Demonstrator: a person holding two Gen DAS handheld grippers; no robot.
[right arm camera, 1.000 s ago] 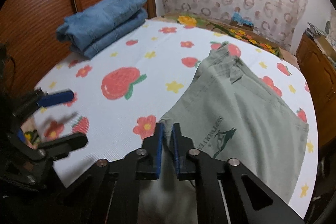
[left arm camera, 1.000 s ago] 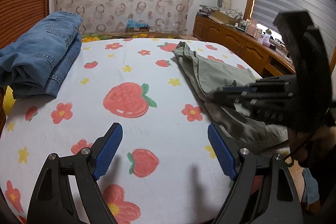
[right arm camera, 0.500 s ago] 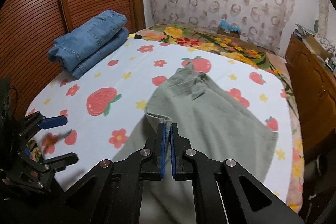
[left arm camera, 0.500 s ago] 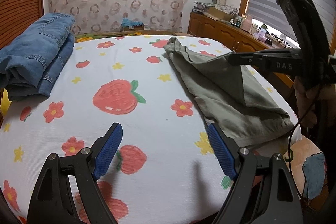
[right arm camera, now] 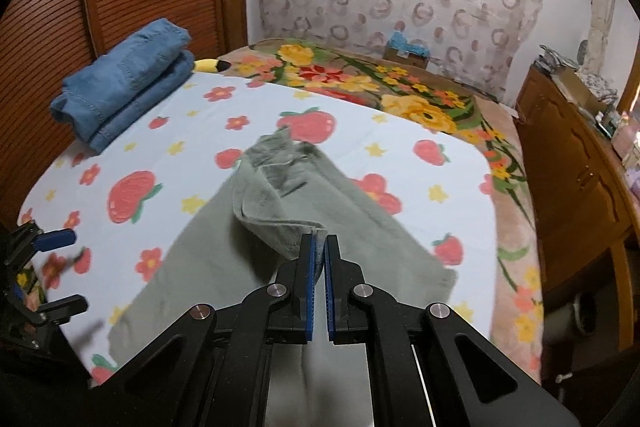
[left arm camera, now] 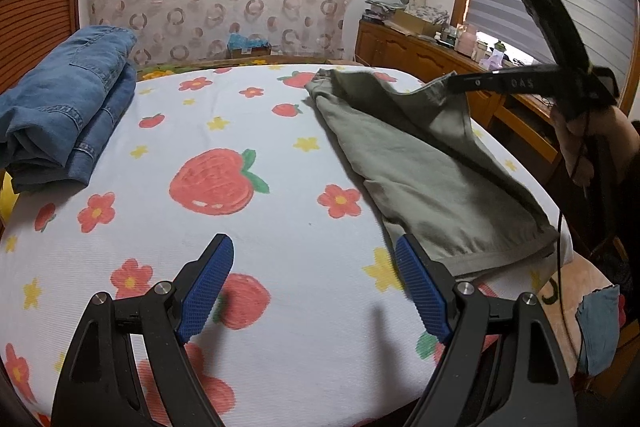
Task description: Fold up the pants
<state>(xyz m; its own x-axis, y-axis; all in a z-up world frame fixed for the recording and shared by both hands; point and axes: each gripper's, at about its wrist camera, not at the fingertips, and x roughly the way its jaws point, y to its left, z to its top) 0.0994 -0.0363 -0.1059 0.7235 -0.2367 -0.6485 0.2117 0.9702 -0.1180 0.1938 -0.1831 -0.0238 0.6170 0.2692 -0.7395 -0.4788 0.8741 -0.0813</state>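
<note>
olive pants point(right arm camera: 280, 227), one edge lifted (rumpled)

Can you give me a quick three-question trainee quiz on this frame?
1. True or false: the left gripper holds cloth.
2. What does the right gripper pinch?
A. folded jeans
B. edge of the green pants
C. strawberry sheet
3. Fill in: the jeans lie on the sheet's far ____ corner, seen from both wrist views.

Key: 1 false, its jaws stand open over the sheet; 2 B; 3 left.
</note>
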